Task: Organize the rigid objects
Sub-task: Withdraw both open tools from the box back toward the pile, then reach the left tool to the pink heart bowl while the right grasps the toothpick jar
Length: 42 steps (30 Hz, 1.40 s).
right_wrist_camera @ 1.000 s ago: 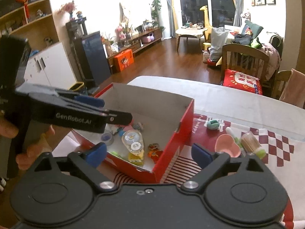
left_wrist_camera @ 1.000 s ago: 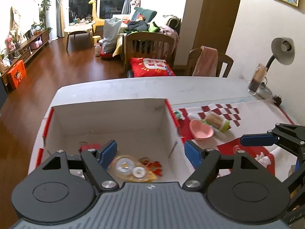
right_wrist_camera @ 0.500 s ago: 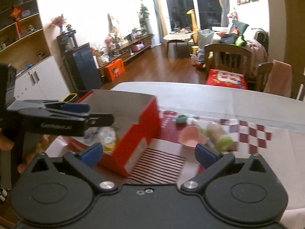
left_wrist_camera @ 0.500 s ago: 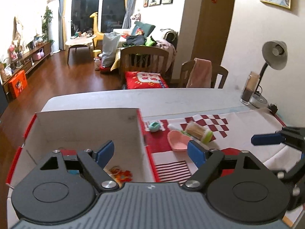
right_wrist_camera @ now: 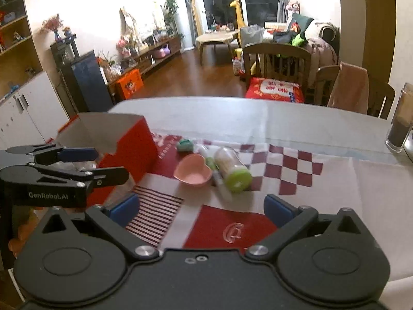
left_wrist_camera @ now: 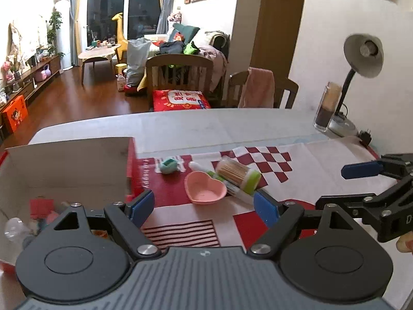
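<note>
Pink heart dish point(right_wrist_camera: 192, 172) touches a toothpick jar point(right_wrist_camera: 232, 169) beside the red box point(right_wrist_camera: 129, 152).

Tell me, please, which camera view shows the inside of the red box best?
The left wrist view: it looks into the red box and shows small items on its floor. The right wrist view shows mostly its red outer wall, partly behind the left hand-held gripper.
</note>
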Each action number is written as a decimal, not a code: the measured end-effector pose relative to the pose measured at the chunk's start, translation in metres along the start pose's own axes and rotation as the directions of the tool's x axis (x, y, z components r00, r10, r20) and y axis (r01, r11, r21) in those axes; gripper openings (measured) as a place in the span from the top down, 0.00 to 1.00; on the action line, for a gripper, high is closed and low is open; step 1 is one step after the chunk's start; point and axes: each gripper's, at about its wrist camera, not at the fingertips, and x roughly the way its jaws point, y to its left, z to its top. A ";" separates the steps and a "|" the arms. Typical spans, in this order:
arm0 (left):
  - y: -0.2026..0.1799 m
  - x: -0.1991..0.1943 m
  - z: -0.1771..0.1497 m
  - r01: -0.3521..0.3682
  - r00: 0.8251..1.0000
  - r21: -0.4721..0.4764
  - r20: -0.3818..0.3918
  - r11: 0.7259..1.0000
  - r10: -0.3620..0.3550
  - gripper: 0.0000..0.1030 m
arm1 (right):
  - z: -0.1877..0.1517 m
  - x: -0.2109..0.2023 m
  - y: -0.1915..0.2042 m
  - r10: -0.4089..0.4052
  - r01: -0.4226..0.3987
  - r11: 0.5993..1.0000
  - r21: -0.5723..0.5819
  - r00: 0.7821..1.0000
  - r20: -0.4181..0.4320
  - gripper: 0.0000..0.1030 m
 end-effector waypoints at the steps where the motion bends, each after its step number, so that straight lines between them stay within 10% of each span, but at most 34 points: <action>1: -0.005 0.006 -0.001 -0.006 1.000 0.011 -0.004 1.000 0.006 0.18 | 0.001 0.003 -0.004 0.003 -0.003 1.000 0.002 1.000 -0.004 0.00; 20: -0.036 0.113 -0.015 -0.127 0.990 0.077 -0.052 0.989 0.131 0.18 | 0.029 0.085 -0.047 0.032 -0.035 0.999 -0.039 0.995 -0.092 0.05; 42: -0.019 0.177 -0.013 -0.122 0.984 0.013 -0.129 0.992 0.123 0.18 | 0.043 0.168 -0.055 0.070 -0.069 0.998 0.009 0.979 -0.189 0.36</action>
